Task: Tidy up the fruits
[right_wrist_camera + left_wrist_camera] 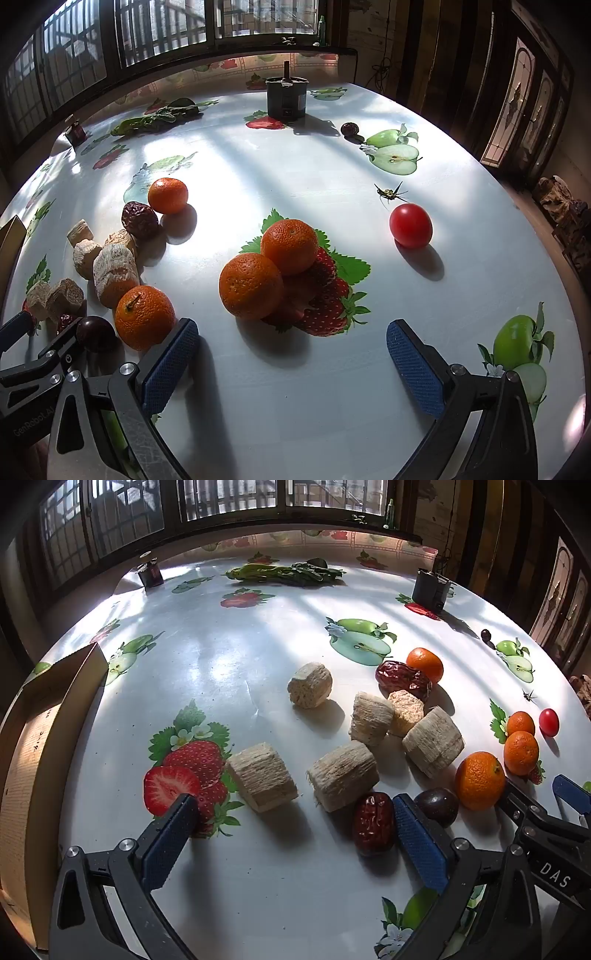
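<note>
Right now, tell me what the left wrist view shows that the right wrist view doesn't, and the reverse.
Only the left wrist view shows the cardboard box's inside wall, and the left gripper open over the peeled sugarcane chunks. Only the right shows the printed green apple at the table's near right edge, and the right gripper open before two touching oranges. Both show the cherry tomato, red dates, dark plum and leafy greens.
</note>
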`<state>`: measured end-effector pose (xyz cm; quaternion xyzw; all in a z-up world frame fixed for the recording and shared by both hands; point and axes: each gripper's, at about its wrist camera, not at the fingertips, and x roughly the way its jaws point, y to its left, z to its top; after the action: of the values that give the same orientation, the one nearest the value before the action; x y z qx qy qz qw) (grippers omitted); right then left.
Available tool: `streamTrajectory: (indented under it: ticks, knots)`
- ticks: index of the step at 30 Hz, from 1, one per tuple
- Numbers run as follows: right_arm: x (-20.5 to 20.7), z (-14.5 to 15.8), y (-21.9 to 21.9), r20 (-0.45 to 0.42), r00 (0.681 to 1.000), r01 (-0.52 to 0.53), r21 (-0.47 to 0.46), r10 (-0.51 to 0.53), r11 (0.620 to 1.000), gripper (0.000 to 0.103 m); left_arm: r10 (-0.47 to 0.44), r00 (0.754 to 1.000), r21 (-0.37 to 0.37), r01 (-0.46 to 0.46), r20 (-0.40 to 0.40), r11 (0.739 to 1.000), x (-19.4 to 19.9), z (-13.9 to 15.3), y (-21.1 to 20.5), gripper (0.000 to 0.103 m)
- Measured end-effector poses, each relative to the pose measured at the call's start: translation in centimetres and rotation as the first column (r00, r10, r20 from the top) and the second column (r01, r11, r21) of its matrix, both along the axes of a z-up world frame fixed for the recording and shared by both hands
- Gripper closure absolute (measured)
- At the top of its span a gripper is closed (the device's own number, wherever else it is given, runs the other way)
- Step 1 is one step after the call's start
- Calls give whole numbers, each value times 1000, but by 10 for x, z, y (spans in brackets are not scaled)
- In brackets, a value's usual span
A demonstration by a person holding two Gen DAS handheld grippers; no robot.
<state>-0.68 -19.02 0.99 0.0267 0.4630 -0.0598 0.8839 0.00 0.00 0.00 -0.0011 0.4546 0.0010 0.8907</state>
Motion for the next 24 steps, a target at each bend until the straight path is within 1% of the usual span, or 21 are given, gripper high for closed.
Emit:
streamTrajectory:
  ticks: [21, 24]
  knots:
    - [0, 0, 0, 2, 1000, 0, -2, 0, 1000, 1, 10, 1000, -1, -10, 0, 1000, 0, 0, 0, 0]
    - [0, 0, 0, 1, 1000, 0, -2, 0, 1000, 1, -10, 1000, 1, 10, -18, 1000, 1, 1, 1, 0]
